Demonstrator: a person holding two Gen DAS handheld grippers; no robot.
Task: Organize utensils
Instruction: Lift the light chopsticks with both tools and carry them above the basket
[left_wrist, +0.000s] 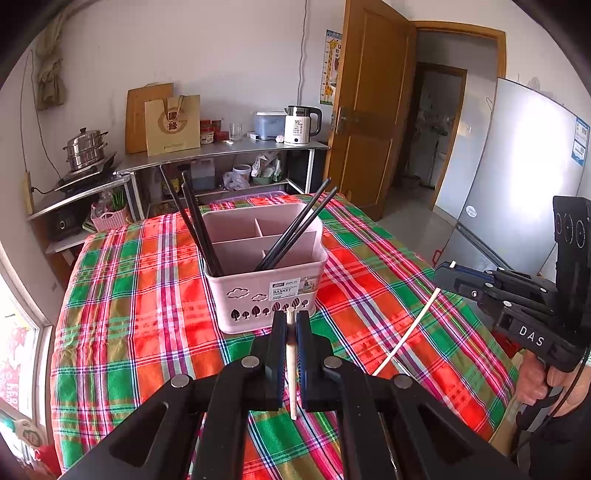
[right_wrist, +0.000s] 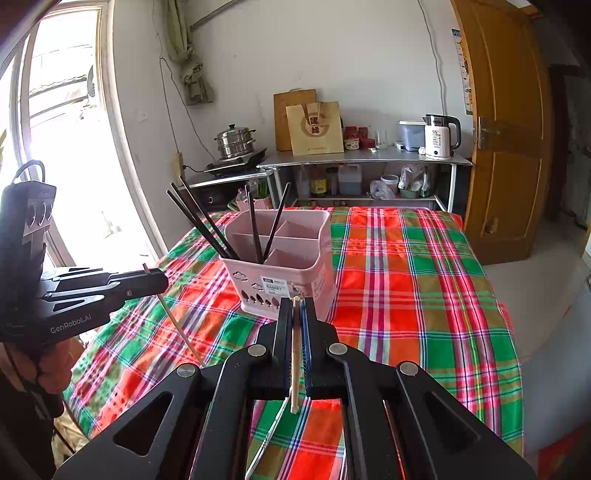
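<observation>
A pale chopstick (left_wrist: 291, 369) is pinched near its top in the left tool (left_wrist: 291, 325), another (right_wrist: 295, 350) in the right tool (right_wrist: 296, 314), basket (left_wrist: 266, 280) just ahead; judged light, stiff, smooth, slip-prone.

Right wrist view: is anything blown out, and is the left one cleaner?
Right wrist view: the window is overexposed white, details outside lost, walls bowed by fisheye. Left wrist view: glare patch on the fridge; pink basket evenly lit and sharp.

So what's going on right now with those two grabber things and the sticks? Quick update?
Left hand-held gripper shut on a pale chopstick. Right hand-held gripper shut on another. Pink basket just ahead, black chopsticks inside. Nothing blocking.
</observation>
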